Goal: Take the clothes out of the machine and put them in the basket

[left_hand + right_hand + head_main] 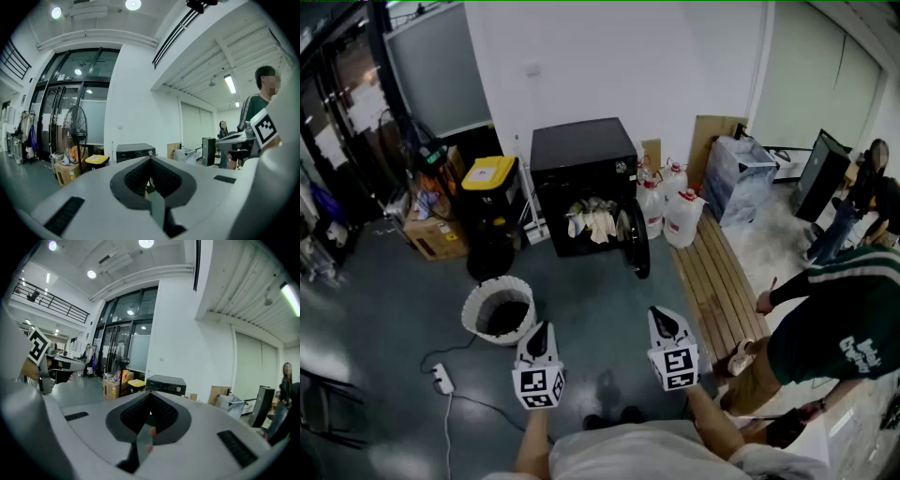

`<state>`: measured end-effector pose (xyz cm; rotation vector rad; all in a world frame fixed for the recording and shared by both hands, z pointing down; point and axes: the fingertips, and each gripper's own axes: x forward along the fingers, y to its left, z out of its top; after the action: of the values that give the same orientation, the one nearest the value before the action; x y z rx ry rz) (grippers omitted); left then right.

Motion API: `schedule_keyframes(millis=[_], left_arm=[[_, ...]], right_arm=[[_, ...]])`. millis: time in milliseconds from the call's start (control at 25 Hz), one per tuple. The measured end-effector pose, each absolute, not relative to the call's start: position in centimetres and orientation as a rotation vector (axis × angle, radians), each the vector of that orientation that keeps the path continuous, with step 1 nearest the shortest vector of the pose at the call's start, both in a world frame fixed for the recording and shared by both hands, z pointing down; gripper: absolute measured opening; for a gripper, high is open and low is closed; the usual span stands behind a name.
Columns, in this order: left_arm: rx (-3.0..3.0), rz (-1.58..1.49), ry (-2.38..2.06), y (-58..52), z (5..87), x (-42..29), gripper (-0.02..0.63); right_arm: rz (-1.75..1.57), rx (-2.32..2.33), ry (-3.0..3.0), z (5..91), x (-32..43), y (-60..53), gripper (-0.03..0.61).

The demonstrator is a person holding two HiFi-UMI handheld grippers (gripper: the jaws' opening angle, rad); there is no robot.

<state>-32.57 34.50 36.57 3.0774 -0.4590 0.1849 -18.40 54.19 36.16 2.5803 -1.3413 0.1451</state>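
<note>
A black machine (584, 164) stands against the far wall with its round door (636, 242) swung open to the right. Pale clothes (592, 221) hang in its opening. A white basket (498, 311) with a dark inside sits on the floor in front of it, to the left. My left gripper (540, 331) hovers just right of the basket, shut and empty. My right gripper (661, 319) is level with it, further right, also shut with nothing in it. The machine shows far off past both sets of jaws (136, 152) (166, 384).
A yellow-lidded black bin (490, 202) and a cardboard box (436, 236) stand left of the machine. White jugs (680, 214) and a wooden bench (717, 281) lie to its right, where a person (834, 333) sits. A power strip (443, 378) with cable lies on the floor.
</note>
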Motion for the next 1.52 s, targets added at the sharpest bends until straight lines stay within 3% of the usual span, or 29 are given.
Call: schedule_keyframes(millis=[480, 1520], left_arm=[[3.083, 0.179, -0.480, 34.7, 36.9, -31.7, 0.018], [3.083, 0.243, -0.544, 33.0, 39.4, -22.1, 0.018]], right_arm=[[0.155, 2.582, -1.342, 36.9, -17.5, 54.8, 0.023], [0.247, 2.547, -1.444, 40.6, -7.6, 52.3, 0.023]])
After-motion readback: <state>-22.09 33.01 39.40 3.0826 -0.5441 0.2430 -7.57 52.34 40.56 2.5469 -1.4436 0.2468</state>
